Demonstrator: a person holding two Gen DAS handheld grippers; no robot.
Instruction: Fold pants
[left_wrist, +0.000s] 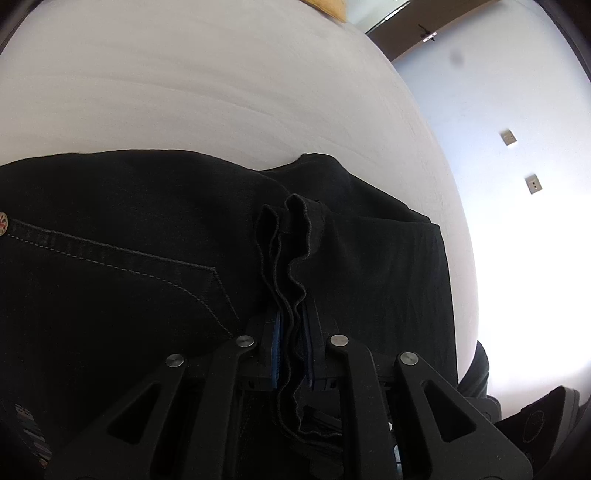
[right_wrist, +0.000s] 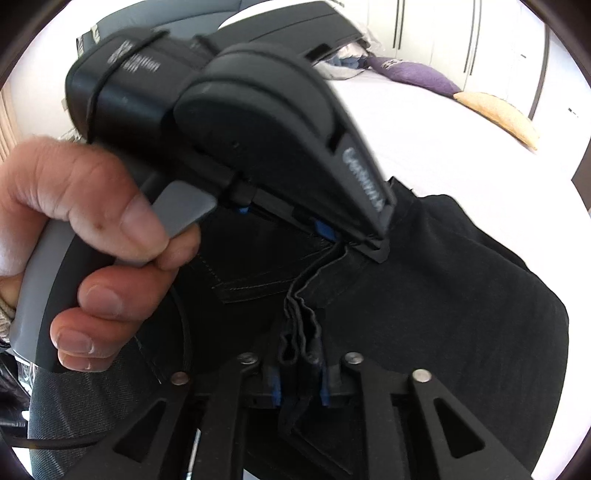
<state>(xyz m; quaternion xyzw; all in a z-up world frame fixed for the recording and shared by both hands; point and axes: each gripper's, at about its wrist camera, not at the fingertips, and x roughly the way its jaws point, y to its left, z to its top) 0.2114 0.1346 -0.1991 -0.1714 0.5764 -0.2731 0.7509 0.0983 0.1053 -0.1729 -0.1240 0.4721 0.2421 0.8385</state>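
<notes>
Black denim pants (left_wrist: 129, 240) lie on a white bed (left_wrist: 184, 92), a back pocket with light stitching facing up. My left gripper (left_wrist: 293, 332) is shut on the stacked leg hems (left_wrist: 291, 236), which stand wavy between its blue pads. In the right wrist view my right gripper (right_wrist: 297, 373) is shut on the same hems (right_wrist: 299, 325) of the pants (right_wrist: 443, 314). The left gripper (right_wrist: 365, 247), held by a hand (right_wrist: 92, 229), pinches the hem band just beyond, over the folded pants.
The white bed (right_wrist: 461, 147) stretches ahead. A purple pillow (right_wrist: 413, 72) and a tan pillow (right_wrist: 498, 114) lie at its far end, with a black case (right_wrist: 295, 26) and wardrobe doors behind. The bed edge and a white wall (left_wrist: 517, 110) are at right.
</notes>
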